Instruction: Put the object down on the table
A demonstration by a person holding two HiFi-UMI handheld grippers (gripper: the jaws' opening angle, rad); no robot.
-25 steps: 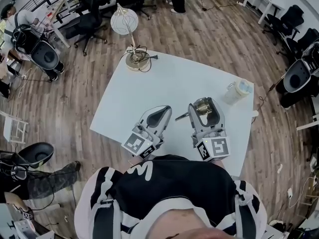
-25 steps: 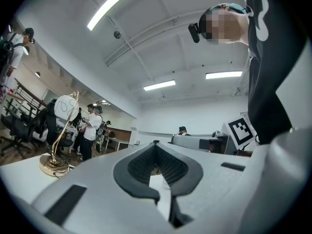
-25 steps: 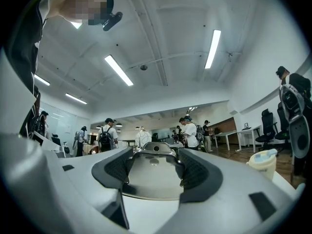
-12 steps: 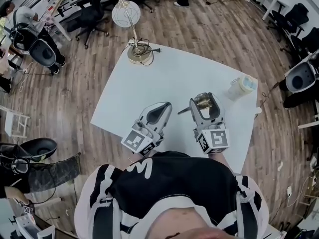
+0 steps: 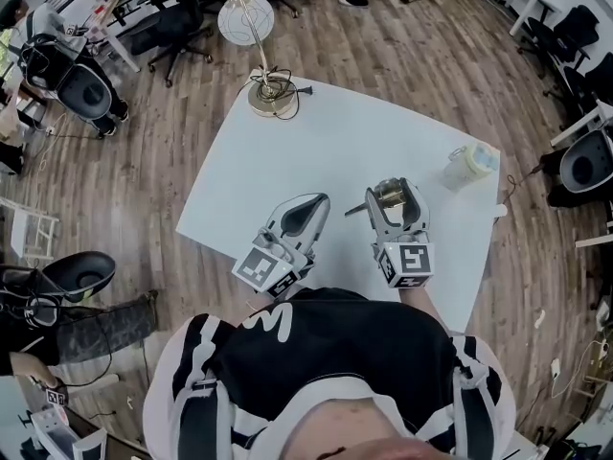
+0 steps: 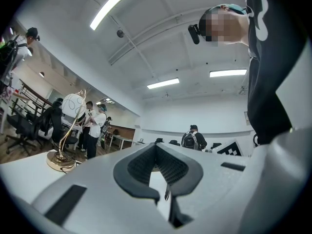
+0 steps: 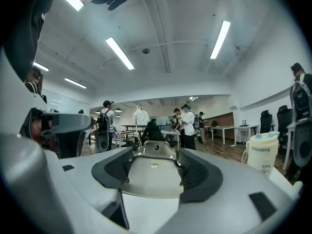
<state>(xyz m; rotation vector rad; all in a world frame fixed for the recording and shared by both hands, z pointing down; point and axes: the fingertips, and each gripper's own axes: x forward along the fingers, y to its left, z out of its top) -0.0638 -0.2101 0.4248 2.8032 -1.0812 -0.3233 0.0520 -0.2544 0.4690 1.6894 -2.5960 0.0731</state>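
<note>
Brushed metal fills the right gripper (image 7: 156,153): a flat, tongue-shaped piece with a small hanging hole at its far end, most likely the handle end of a metal utensil (image 7: 153,172). I cannot tell exactly which kind. In the head view the right gripper (image 5: 392,192) sits low over the near right part of the white table (image 5: 316,151). The metal utensil (image 5: 388,199) shows there as a rounded brassy part between the jaws, with a thin dark part sticking out to the left. The jaws are clamped on it from both sides. Whether it already touches the tabletop cannot be made out.

The left gripper (image 5: 316,205) lies to the left of the right one. Its jaws are drawn together at the tips, and the left gripper (image 6: 156,147) has nothing between them in its own view.

By its look the utensil is rigid, light and smooth, so it could slide against the ribbed pads or rock on any rounded part once it is let go. It is not fragile, though it would clatter if dropped. The present hold across the flat section looks sound. Lowering it until it rests on the table before the jaws part seems wise.

A gold table lamp (image 5: 271,99) stands at the far left edge, and a pale plastic jug (image 5: 469,169) at the far right, both well apart from the utensil.
</note>
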